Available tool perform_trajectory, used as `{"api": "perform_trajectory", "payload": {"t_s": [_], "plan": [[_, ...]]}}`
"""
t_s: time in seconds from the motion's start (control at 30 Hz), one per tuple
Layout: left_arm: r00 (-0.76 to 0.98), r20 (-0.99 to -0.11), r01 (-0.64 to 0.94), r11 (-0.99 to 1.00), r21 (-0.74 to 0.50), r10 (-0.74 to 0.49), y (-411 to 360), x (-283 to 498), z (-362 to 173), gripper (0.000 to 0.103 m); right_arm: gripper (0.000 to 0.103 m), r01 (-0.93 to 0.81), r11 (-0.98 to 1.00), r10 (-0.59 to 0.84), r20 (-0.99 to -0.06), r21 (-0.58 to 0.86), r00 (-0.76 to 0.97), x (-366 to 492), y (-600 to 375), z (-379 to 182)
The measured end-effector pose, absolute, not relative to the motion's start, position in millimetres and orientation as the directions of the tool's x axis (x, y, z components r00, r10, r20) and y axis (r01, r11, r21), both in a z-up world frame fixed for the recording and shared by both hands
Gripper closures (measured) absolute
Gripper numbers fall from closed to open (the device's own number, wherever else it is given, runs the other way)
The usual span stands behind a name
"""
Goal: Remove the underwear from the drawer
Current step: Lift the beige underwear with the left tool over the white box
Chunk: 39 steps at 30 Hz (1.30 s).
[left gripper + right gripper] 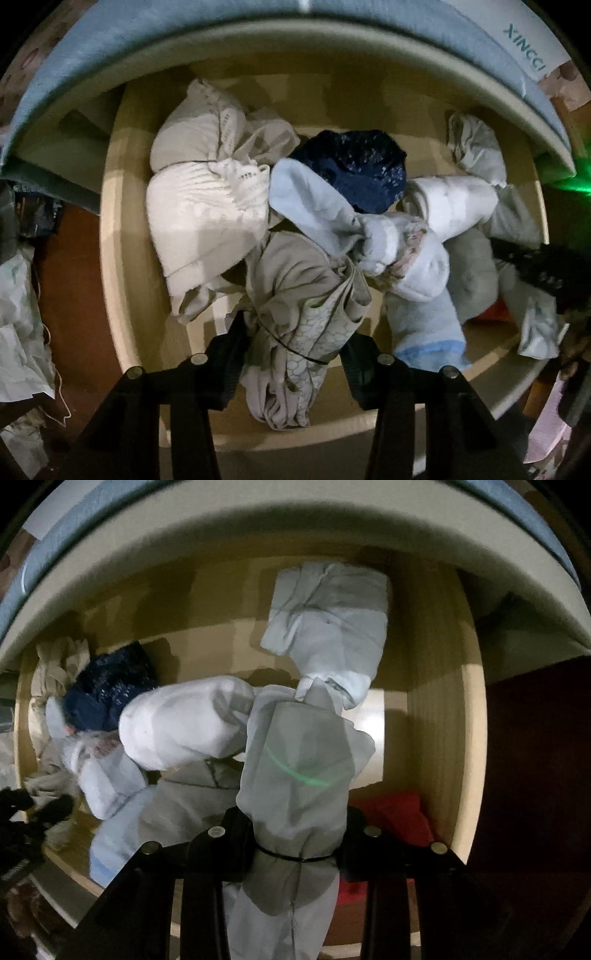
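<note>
The drawer [122, 258] is standing open under the edge of a bed, its pale wooden floor half covered with rolled and bundled clothes. Both tools are pointing straight down into it.

The left tool [291, 354] is clamping a beige underwear bundle [295, 295], tied with a thin black band, whose upper part is draping over the neighbouring rolls. The right tool [295, 849] is pinching together on a pale grey underwear bundle [299, 760], also banded, with its free end trailing toward another grey roll [328, 616] at the back.

To do this well, I would judge that each hand should be lifting straight up and slowly, so that the trailing cloth is sliding free of the white roll [184, 723] and the navy piece [354, 170] rather than dragging them along, and clearing the drawer's front wall before moving outward.
</note>
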<state>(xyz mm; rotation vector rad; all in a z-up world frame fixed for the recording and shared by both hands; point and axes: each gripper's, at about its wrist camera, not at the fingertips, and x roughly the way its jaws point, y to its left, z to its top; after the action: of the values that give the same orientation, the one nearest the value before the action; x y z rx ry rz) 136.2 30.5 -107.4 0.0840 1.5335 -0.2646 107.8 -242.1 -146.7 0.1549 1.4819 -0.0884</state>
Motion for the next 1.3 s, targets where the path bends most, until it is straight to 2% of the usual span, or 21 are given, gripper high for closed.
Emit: {"api": "perform_trajectory", "payload": {"t_s": [0.83, 1.1, 1.3], "plan": [[0.137, -0.971, 0.268, 0.951, -0.156, -0.198, 58.1, 104.3, -1.0, 0.056, 0.074, 0.070, 0.996, -0.052, -0.995, -0.047, 0.080, 89.6, -276.9, -130.7], [0.212, -0.960, 0.279, 0.952, -0.121, -0.184, 56.5, 113.5, 26.4, 0.056, 0.074, 0.025, 0.995, -0.103, -0.993, -0.101, 0.062, 84.7, -269.2, -137.5], [0.302, -0.936, 0.303, 0.949, -0.089, -0.184, 56.8, 136.2, 77.9, 0.056, 0.074, 0.035, 0.993, -0.112, -0.991, -0.110, 0.076, 73.8, -266.7, -140.1]]}}
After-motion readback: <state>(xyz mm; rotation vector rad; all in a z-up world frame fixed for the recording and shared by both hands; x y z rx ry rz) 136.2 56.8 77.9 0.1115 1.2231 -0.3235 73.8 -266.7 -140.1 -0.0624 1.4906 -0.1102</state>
